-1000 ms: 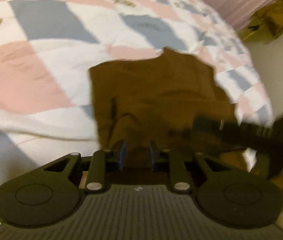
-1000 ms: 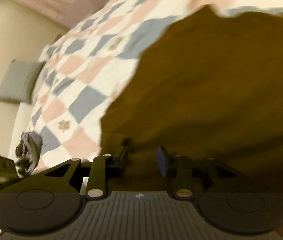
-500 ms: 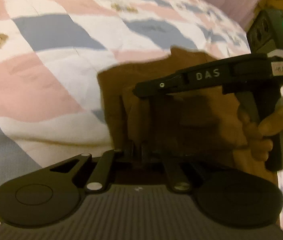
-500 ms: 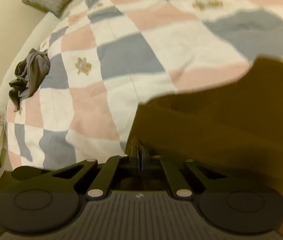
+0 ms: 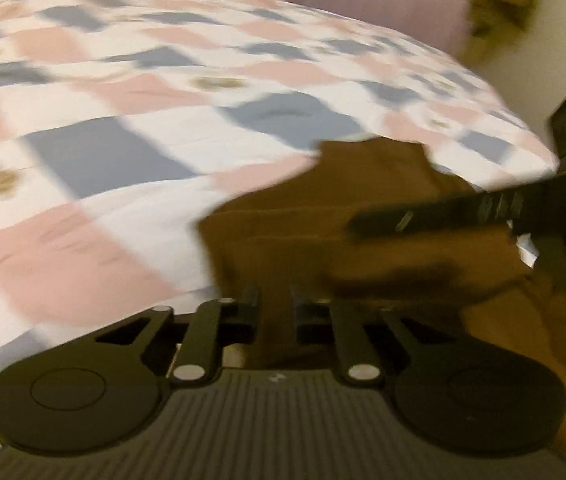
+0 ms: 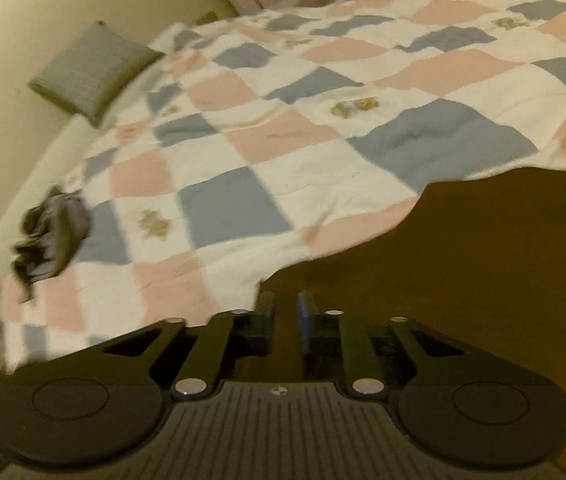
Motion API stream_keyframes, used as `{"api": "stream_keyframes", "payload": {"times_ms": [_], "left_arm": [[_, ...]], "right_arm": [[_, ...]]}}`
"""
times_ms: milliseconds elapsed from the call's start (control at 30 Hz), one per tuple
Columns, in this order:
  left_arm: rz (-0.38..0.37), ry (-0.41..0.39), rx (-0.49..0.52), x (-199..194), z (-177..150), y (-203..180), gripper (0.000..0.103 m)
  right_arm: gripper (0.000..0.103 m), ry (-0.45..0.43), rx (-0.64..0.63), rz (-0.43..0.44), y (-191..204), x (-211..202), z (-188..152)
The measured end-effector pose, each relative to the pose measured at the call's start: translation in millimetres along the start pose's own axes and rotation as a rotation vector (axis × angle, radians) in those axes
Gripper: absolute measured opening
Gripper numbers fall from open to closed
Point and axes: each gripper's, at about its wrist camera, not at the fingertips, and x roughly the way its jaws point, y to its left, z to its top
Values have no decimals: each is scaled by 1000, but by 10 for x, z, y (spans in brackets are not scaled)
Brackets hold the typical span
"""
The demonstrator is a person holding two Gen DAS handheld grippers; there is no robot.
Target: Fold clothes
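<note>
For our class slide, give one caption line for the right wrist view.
Right gripper over a brown garment on a checked quilt; dark crumpled cloth and grey cushion lie beyond.

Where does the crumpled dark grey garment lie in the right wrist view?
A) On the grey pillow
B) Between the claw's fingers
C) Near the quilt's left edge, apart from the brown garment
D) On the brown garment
C: the dark grey garment sits at the left edge of the checked quilt, well clear of the brown garment.
</note>
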Motion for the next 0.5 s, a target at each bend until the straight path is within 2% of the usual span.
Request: {"api": "stream_keyframes", "payload": {"times_ms": [67, 100, 133, 167, 200, 233, 300, 333, 367, 400, 433, 500], "left_arm": [[1, 72, 42, 248, -71, -73, 9], [2, 108, 60, 370, -106, -104, 9], [11, 139, 51, 461, -132, -86, 7], [8, 135, 26, 438, -95, -55, 7], [5, 128, 1, 410, -54, -22, 8], [-1, 107, -26, 348, 21, 32, 10], [-5, 78, -70, 272, 175, 154, 37], [-6, 68, -87, 258, 254, 221, 54], [-11, 63, -92, 284, 329, 292, 61], [-2, 70, -85, 343, 379, 334, 64], [0, 98, -70, 456, 409, 373, 71], [5, 150, -61, 669, 422, 447, 74]], "right_arm": [[16, 37, 7, 32, 4, -21, -162], [16, 73, 13, 19, -24, 48, -254], [16, 116, 27, -22, -88, 146, -326], [16, 159, 42, -64, -155, 240, -397], [11, 185, 64, -110, -248, 291, -441], [1, 189, 97, -116, -339, 277, -448], [13, 132, 157, -81, -487, 29, -376], [32, 93, 178, -63, -563, -136, -327], [49, 60, 182, -57, -646, -288, -284], [57, 24, 185, -61, -772, -468, -229], [60, -4, 187, -76, -934, -639, -171], [61, -35, 211, -127, -1308, -931, -67]]}}
